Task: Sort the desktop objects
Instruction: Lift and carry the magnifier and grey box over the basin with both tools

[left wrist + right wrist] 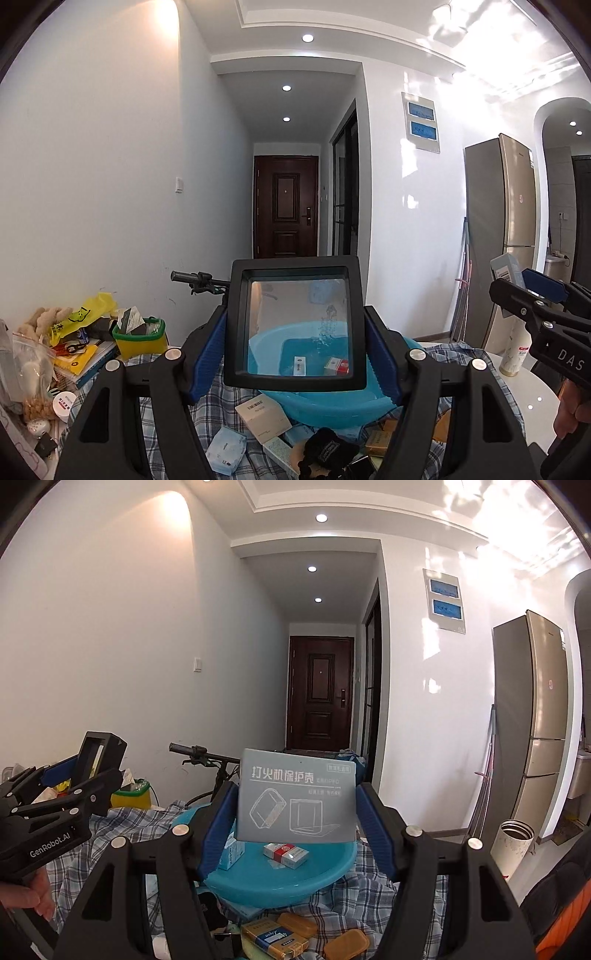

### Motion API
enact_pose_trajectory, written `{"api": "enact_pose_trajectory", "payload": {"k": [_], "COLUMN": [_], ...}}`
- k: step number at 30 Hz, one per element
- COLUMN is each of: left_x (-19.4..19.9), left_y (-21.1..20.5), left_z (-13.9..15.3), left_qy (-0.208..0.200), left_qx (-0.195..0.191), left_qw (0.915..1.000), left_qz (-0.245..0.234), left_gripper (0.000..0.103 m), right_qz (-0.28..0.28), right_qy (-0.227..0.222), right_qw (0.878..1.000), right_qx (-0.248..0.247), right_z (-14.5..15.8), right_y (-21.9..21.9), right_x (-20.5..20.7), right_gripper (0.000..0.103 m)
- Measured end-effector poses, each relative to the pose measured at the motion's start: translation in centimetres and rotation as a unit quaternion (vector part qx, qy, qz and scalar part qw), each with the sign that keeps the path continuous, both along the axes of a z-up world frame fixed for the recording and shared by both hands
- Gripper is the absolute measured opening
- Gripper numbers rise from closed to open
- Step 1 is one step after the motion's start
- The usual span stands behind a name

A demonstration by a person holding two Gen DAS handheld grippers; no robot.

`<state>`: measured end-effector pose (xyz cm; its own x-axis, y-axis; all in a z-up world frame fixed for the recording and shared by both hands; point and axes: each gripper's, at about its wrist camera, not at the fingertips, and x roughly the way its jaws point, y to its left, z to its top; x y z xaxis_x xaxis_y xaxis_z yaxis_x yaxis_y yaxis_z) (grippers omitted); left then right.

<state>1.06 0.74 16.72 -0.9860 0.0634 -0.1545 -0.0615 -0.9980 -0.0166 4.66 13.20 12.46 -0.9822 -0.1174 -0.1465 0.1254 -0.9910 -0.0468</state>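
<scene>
My left gripper (295,312) is shut on a black-framed case with a clear window (295,264), held upright above the blue basin (332,404). My right gripper (297,788) is shut on a flat grey box with printed characters (295,816), also upright over the basin (280,884). A red and white cigarette pack (286,854) and a light blue box (231,853) lie in the basin. Each view shows the other gripper at its side: the right gripper (532,291) with the grey box, the left gripper (98,775) with the black case.
The basin rests on a plaid cloth (373,886) strewn with small boxes, tissue packs and orange cases (347,943). A yellow-green basket (140,338) and a heap of clutter (55,354) stand at the left. A white bottle (515,350) and a steel cup (513,843) stand at the right.
</scene>
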Motion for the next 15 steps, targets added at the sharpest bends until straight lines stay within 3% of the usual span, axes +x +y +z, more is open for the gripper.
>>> {"api": "enact_pose_trajectory", "payload": {"k": [8, 15], "left_x": [-0.7, -4.6], "left_y": [0.6, 0.5], "left_z": [-0.6, -2.1], "left_qy": [-0.002, -0.029], "left_qx": [-0.002, -0.001], "left_qw": [1.0000, 0.9996], "left_qz": [-0.007, 0.004], "left_gripper": [0.072, 0.072], "right_qz": [-0.001, -0.013], "right_qy": [-0.004, -0.013], "right_qw": [1.000, 1.000], "right_qx": [-0.001, -0.003], "right_z": [-0.4, -1.1], "right_y": [0.0, 0.2], "right_x": [-0.2, -2.8], "right_gripper": [0.064, 0.064]}}
